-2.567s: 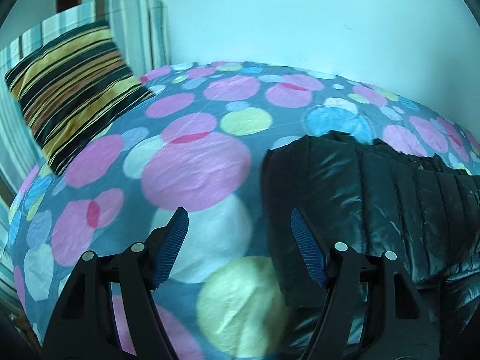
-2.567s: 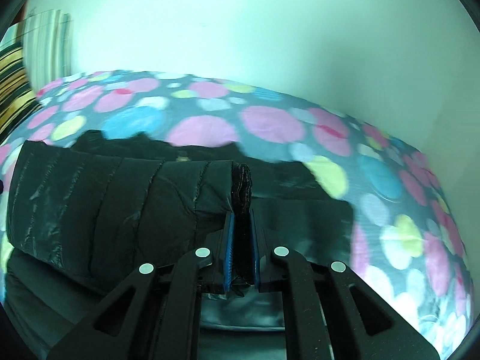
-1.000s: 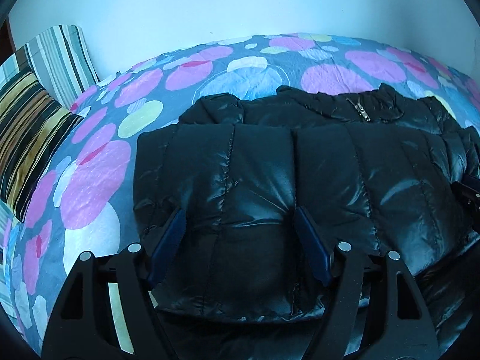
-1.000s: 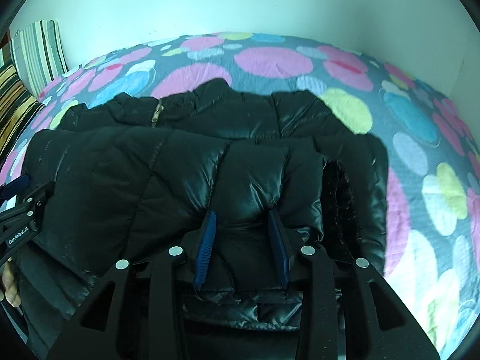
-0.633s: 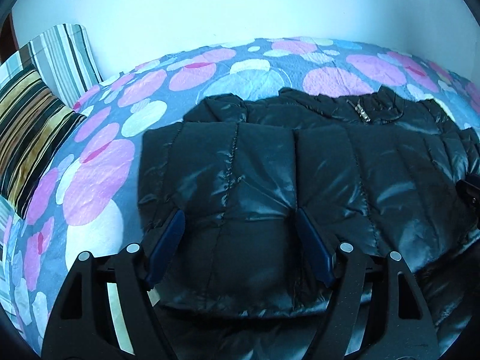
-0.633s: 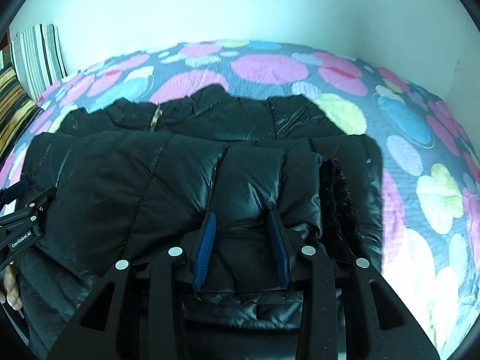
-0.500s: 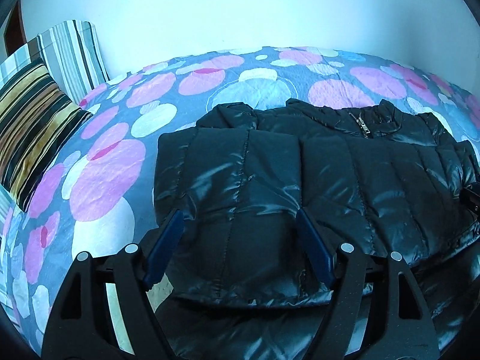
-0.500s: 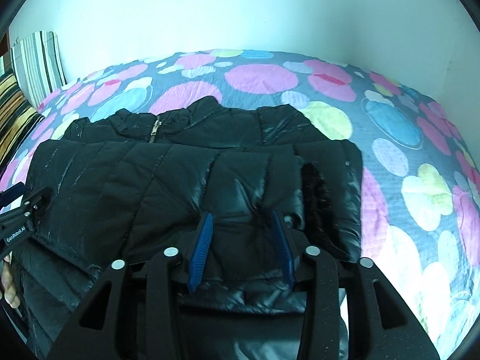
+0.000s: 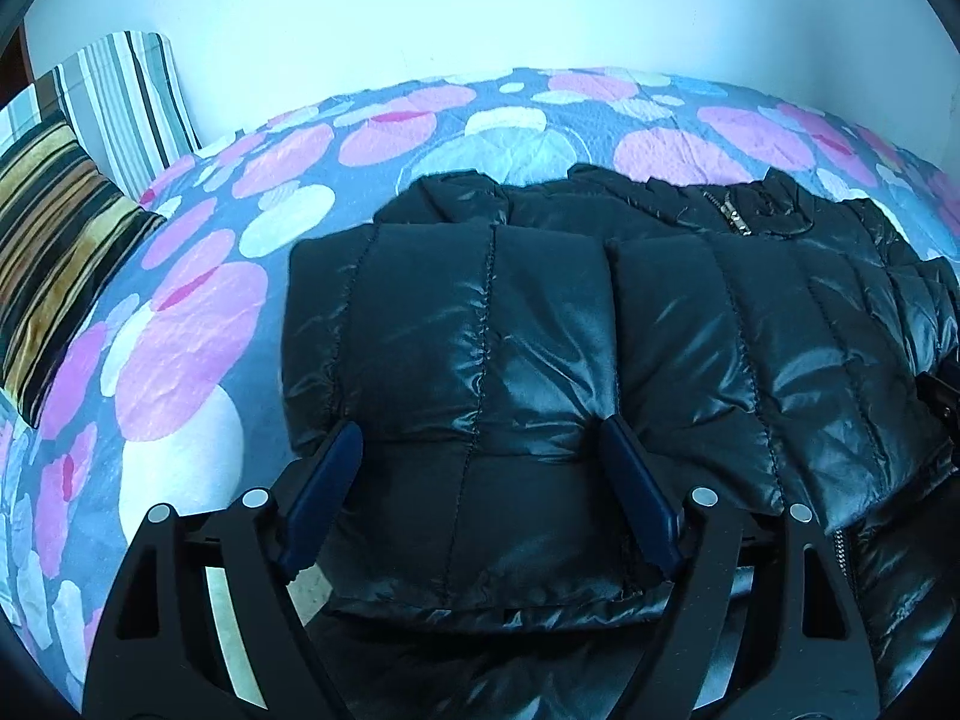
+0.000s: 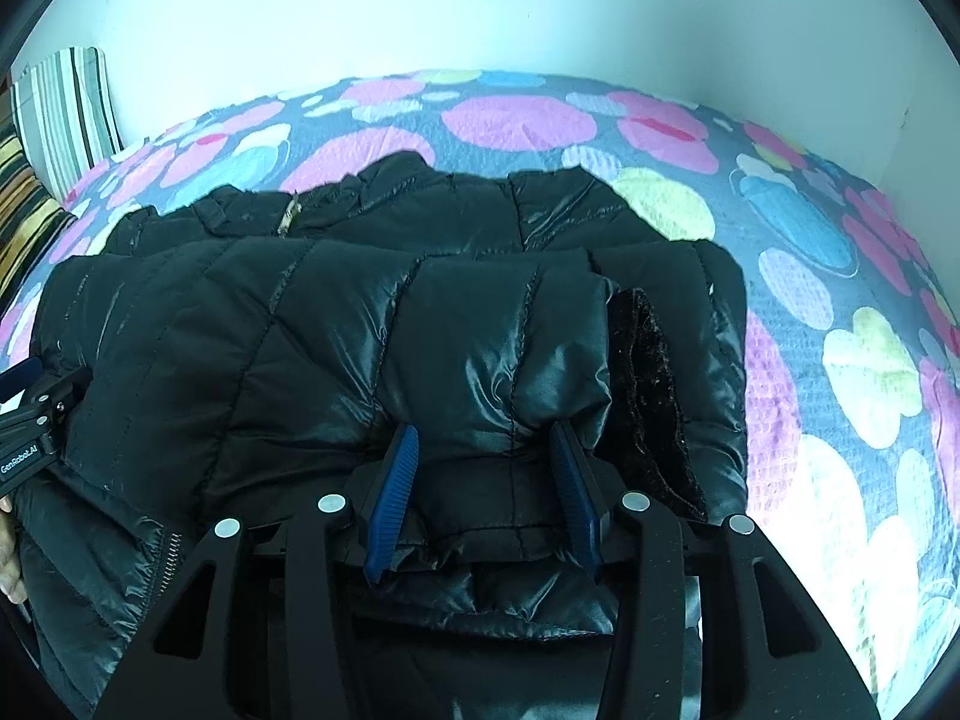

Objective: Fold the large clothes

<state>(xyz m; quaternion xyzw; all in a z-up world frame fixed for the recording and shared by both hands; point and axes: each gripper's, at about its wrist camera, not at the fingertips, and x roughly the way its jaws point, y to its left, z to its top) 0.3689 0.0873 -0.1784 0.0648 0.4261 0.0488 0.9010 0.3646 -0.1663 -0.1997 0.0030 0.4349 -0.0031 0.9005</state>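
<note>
A bedspread (image 9: 198, 336) printed with pink, white, blue and yellow circles on grey covers the bed and runs back to a pale wall (image 9: 420, 6). On it lies a black quilted puffer jacket (image 9: 540, 330), spread wide across the middle of the bed with a sleeve folded flat over its front; its collar and metal zipper (image 9: 735, 219) lie on the far side, toward the wall. Seen from the right wrist, the folded sleeve ends near a dark fuzzy cuff or trim (image 10: 651, 396) at the jacket's right edge. At the far left two striped pillows (image 9: 54, 240) lean at the head of the bed, one brown and gold, the other grey and white behind it. The left gripper (image 9: 480, 450) sits over the jacket's left part with its blue pads spread wide, holding nothing. The right gripper (image 10: 483, 450) sits over the folded sleeve, its pads also apart with the fabric bulging between them, not pinched.
</note>
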